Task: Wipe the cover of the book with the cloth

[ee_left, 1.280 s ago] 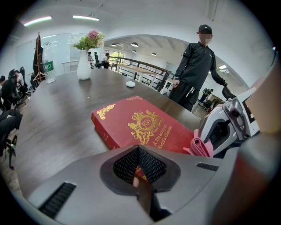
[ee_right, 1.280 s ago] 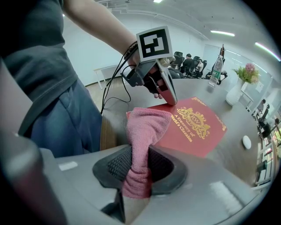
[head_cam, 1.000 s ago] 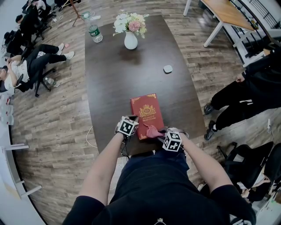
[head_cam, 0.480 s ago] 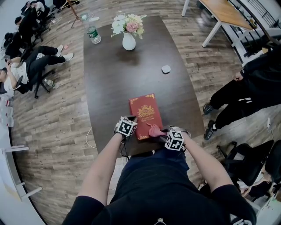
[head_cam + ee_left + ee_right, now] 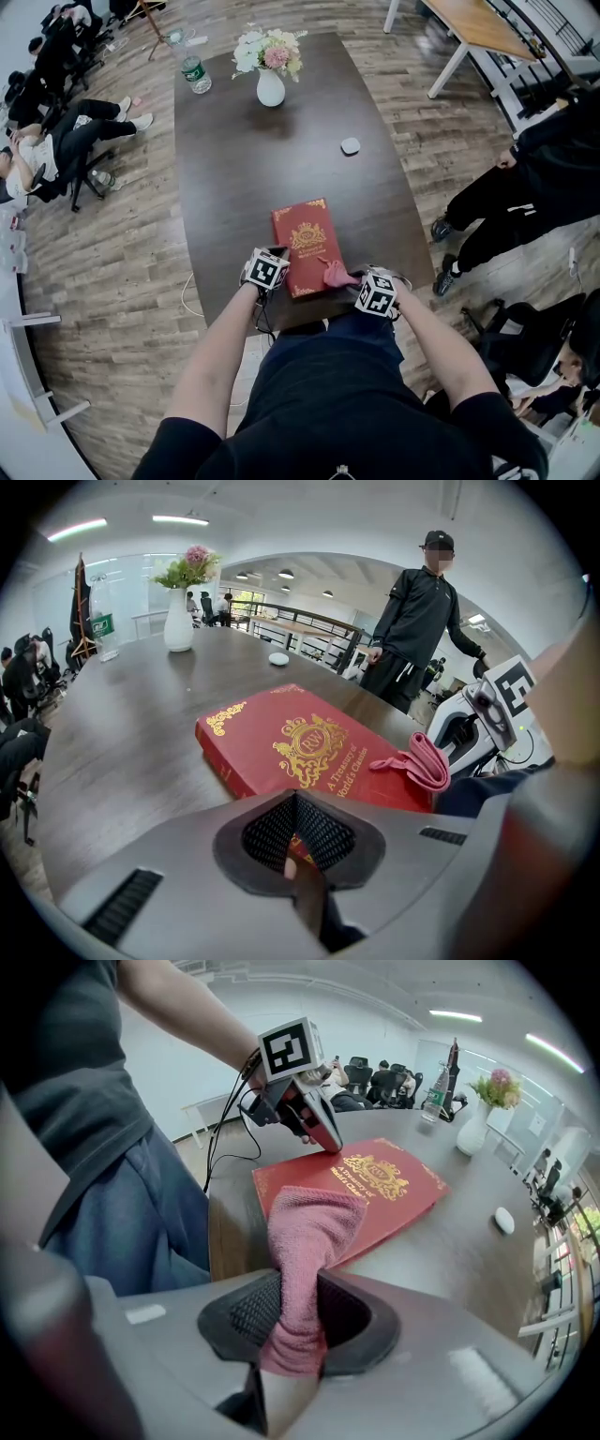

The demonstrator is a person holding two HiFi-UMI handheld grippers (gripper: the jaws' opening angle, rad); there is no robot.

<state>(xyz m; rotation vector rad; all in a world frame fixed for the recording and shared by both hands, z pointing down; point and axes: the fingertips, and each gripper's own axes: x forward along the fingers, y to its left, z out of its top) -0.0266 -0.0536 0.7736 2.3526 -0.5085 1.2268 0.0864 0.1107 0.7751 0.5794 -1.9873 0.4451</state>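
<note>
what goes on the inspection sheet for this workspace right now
surface: dark wooden table
job's things: red book flat near the front edge; pink cloth resting on its near right corner
clutter: vase of flowers, water bottle, small white object, all far from the book
grippers: left gripper fingers together, tip on the book's near left corner; right gripper shut on the cloth
cables: black cable hanging from the left gripper
surroundings: standing person right; seated people left

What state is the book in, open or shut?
Shut: the book lies flat on the table, red cover up, gold crest showing.
</note>
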